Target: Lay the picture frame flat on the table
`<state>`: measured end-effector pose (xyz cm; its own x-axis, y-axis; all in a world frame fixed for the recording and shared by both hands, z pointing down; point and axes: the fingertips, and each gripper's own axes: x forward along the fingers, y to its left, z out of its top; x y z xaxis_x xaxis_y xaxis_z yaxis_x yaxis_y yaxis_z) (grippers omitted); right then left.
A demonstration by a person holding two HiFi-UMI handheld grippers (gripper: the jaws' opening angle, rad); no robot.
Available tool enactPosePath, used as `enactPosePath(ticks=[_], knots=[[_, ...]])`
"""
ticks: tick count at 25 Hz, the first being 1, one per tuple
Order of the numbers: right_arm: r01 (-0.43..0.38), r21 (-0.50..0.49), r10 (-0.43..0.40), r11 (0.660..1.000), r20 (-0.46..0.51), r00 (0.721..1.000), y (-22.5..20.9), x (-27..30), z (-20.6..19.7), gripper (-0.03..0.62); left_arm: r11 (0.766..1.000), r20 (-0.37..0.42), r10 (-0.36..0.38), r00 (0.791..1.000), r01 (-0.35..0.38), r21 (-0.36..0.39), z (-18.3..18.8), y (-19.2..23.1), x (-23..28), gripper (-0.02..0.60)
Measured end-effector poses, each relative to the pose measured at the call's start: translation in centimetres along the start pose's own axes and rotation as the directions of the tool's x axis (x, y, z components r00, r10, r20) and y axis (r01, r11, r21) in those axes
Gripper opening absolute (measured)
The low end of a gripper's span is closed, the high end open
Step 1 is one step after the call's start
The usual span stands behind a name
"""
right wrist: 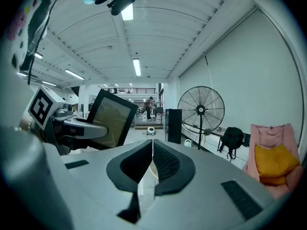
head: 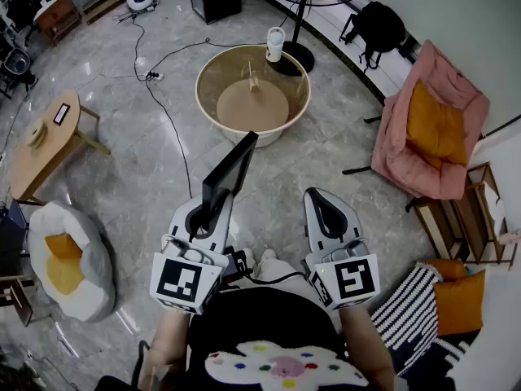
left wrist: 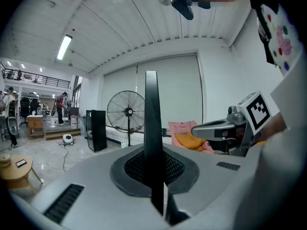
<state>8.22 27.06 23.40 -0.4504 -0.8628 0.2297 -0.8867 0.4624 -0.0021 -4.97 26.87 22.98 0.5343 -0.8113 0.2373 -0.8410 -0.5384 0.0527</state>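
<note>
Your left claw [head: 215, 208] is clamped on the picture frame [head: 233, 168], held in the air short of the round surface [head: 262, 111]; its lower edge is hidden inside the claw; your right claw [head: 319, 197] is closed, empty.

Head view downward, gripper views forward, sharing fan [left wrist: 125, 111]

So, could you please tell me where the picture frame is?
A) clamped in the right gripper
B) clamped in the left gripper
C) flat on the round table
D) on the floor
B: the picture frame stands edge-on, clamped in the left gripper; the right gripper is shut on nothing.
</note>
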Motion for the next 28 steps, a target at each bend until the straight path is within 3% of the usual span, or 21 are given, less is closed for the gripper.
enactPosePath(ticks=[28], knots=[[0.035,0.007,-0.035,0.999,0.017,0.999,0.7,0.9,0.4,0.037,0.999,0.031,-0.049,0.998,0.048,0.026,0.6,1.1,0.4,0.023]])
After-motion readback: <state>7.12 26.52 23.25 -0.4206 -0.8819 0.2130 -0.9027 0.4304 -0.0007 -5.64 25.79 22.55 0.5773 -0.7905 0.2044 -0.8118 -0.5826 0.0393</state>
